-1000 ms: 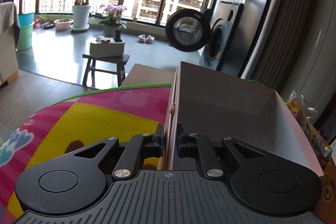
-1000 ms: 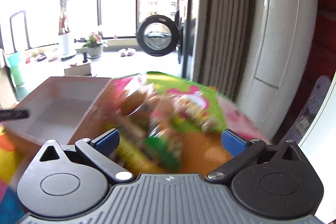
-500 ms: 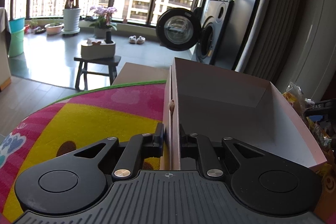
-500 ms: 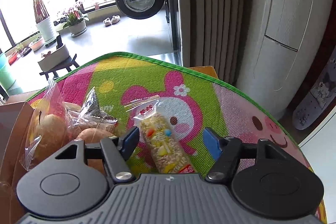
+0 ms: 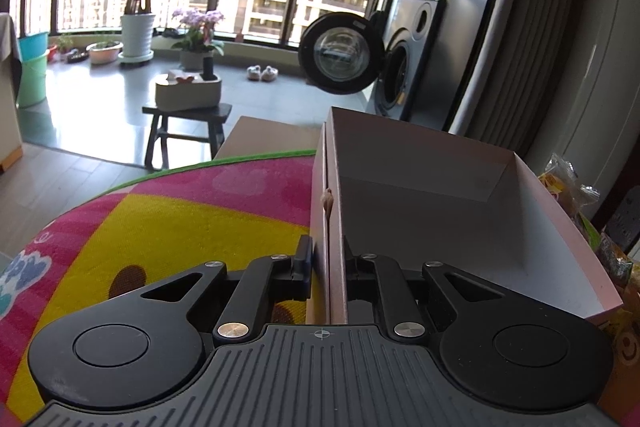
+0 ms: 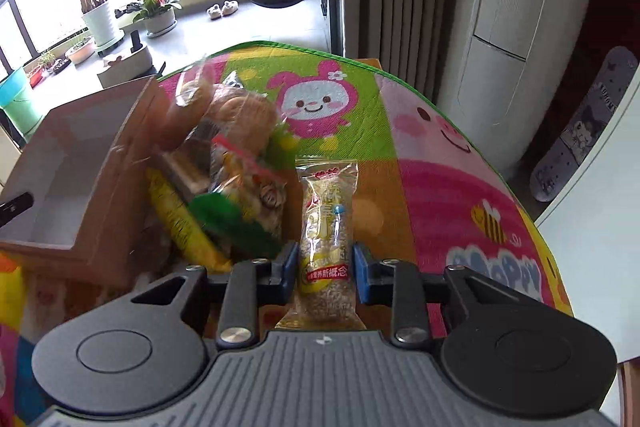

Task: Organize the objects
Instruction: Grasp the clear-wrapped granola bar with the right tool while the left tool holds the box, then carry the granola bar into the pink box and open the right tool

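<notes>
An open pink cardboard box (image 5: 420,195) stands on the colourful play mat (image 5: 180,211). My left gripper (image 5: 328,263) is shut on the box's near left wall, one finger outside and one inside. In the right wrist view the box (image 6: 72,155) sits at the left, with a pile of bagged snacks (image 6: 228,163) against its side. A long clear-wrapped cereal bar (image 6: 326,215) lies on the mat (image 6: 440,167) right of the pile. My right gripper (image 6: 325,263) has its blue pads pressed on both sides of the bar's near end.
More snack bags (image 5: 568,187) show past the box's right wall. The mat's green edge curves round behind, with floor below. A wooden stool (image 5: 184,123) and an open washing machine (image 5: 344,55) stand beyond. A white cabinet (image 6: 520,27) and a skateboard (image 6: 580,127) are at right.
My right gripper swung from the snack pile to the cereal bar, moved down over it and closed from wide open onto it. The left gripper kept its hold on the box wall.
</notes>
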Demonstrator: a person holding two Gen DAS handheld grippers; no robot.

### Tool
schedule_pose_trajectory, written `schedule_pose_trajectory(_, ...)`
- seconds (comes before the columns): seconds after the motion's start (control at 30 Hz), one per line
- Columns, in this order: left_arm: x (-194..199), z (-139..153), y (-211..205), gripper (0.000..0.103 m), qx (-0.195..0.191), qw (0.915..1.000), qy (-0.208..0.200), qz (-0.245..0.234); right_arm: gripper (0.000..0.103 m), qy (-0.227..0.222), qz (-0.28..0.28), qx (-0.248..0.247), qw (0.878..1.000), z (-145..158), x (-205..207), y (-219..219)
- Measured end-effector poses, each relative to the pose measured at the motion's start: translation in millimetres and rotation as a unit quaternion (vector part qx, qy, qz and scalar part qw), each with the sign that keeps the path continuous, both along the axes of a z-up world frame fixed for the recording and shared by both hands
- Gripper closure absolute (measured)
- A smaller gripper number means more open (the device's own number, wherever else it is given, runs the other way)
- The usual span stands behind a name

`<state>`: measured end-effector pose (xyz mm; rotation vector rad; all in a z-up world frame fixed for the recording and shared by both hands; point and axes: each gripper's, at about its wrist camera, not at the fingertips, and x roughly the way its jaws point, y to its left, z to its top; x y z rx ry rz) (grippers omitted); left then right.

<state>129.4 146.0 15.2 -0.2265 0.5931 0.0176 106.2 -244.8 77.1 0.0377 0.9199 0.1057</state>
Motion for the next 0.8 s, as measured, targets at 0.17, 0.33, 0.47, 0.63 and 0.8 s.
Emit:
schedule_pose_trajectory(0.17, -1.3, -0.2, 0.3, 0.089, -0.009, 0.9999, 0.002, 0.003, 0.075, 0.018, 0.05, 0.027, 0.998, 27.2, -51.4, 36.6)
schedule_pose_trajectory(0.33, -2.3, 0.4, 0.8, 0.089, -0.011, 0.9999, 0.002, 0.005, 0.075, 0.011, 0.112, 0.089, 0.99, 50.4, -46.1, 91.3)
schedule_pose_trajectory(0.47, -2.5, 0.9, 0.5, 0.089, -0.011, 0.9999, 0.001, 0.006, 0.075, 0.004, 0.135, 0.119, 0.984, 59.9, -3.2, 144.3)
schedule_pose_trajectory(0.63, -2.6, 1.0, 0.7, 0.089, -0.012, 0.9999, 0.001, 0.006, 0.075, -0.001, 0.128, 0.123, 0.984, 49.0, 63.0, 207.5)
schedule_pose_trajectory(0.8, -2.6, 0.9, 0.7, 0.089, -0.011, 0.9999, 0.001, 0.005, 0.073, 0.025, 0.119, 0.131, 0.984, 16.1, 113.8, 257.8)
